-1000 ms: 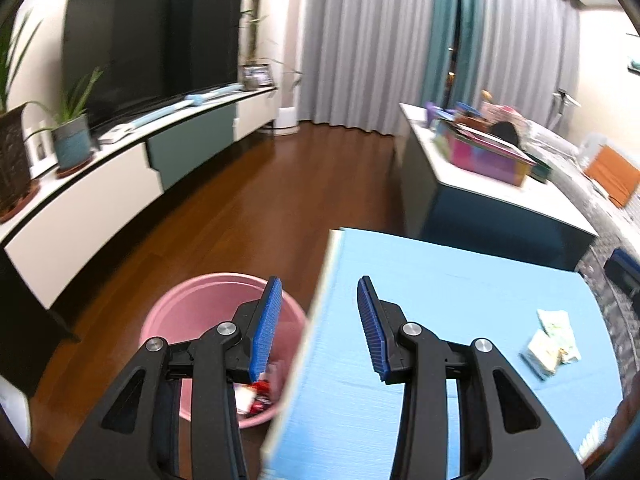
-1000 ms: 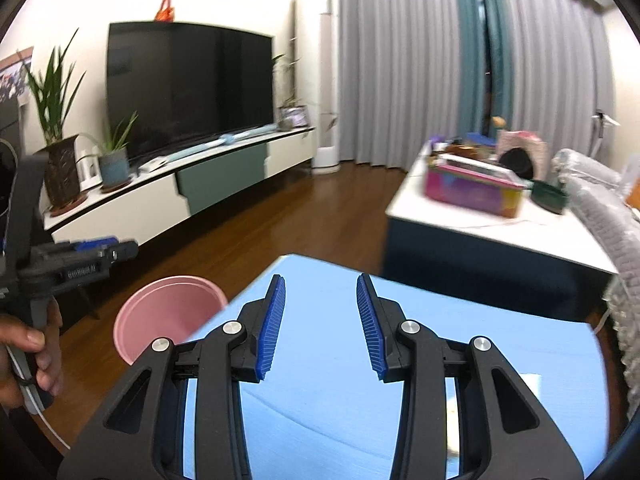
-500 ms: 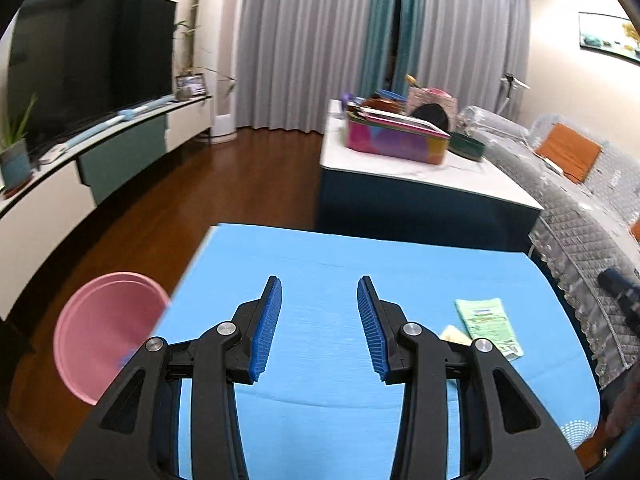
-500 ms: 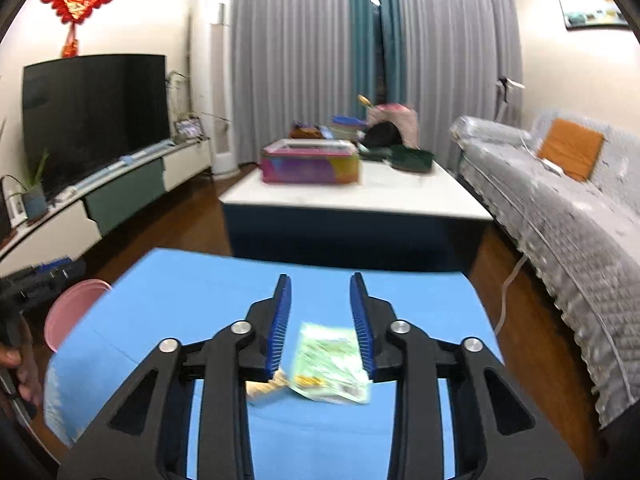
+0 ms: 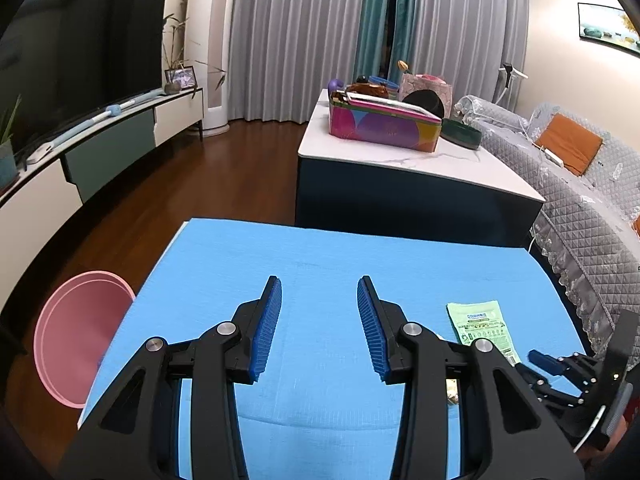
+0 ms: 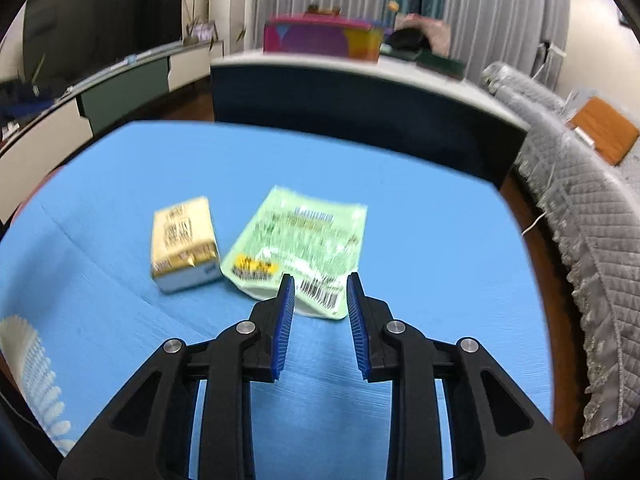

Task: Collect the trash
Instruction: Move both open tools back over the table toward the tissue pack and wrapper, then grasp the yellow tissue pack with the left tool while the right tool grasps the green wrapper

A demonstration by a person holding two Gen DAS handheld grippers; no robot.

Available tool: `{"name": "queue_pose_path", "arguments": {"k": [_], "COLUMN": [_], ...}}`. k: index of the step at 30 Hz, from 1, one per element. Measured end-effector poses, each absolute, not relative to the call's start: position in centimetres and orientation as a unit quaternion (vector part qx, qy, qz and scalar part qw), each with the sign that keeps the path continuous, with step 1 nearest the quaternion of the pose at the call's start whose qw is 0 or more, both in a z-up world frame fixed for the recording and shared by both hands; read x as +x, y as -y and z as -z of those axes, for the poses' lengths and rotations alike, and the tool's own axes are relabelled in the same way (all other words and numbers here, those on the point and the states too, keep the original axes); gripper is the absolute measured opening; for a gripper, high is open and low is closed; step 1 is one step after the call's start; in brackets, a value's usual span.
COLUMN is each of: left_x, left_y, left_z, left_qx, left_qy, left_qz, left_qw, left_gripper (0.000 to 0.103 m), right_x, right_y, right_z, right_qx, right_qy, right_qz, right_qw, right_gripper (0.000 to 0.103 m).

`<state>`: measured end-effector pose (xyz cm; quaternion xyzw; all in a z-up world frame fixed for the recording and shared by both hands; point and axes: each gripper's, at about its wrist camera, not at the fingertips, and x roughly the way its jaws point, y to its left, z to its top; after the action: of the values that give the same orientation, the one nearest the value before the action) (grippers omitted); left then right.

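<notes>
Blue desk (image 5: 320, 264) fills both views. Pink bin (image 5: 76, 332) on floor at desk's left edge, left view only; contents hidden. Green wrapper (image 6: 300, 240) flat on desk; small yellow box (image 6: 184, 240) just left, right view only. Left hand-held gripper (image 5: 319, 292) moderately wide, empty. Right hand-held gripper (image 6: 320, 284) narrower, empty, over wrapper's near edge.

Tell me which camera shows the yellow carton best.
Right wrist: the yellow carton lies fully visible, though blurred, on the blue table left of the green packet. Left wrist shows only a sliver behind its own gripper.
</notes>
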<state>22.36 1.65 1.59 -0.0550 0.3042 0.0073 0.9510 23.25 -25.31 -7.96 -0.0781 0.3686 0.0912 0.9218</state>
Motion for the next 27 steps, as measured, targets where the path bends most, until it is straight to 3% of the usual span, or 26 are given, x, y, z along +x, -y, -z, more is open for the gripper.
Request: {"name": "queue_pose_path", "arguments": {"k": [5,15,22,27], "left_x": [23.1,24.1,24.9,25.0], "left_y": [-0.9,2.7,6.3,8.4], "left_z": [-1.2,0.8,4.5,6.6], "left_qx": [-0.055,-0.057,-0.07,-0.081], "left_qy": [-0.311,-0.342,-0.379,-0.395], "left_qz": [0.0,0.045,0.062,0.052], "left_qw": [0.949,0.937,0.921,0.914], "left_gripper": [0.04,0.041,0.058,0.063], "right_x": [24.3,25.7,25.8,25.6], "right_y": [24.7,24.6,24.9,25.5], "right_z": [9.2,10.1,10.1,9.5], "right_qx": [-0.089,-0.1,-0.094,-0.09], "right_qy": [-0.386,-0.411,-0.412,-0.401], "right_qz": [-0.108,-0.1,-0.101,-0.087], "right_qw": [0.912,0.901,0.901,0.907], "right_gripper": [0.031,0.03,0.011,0.003]}}
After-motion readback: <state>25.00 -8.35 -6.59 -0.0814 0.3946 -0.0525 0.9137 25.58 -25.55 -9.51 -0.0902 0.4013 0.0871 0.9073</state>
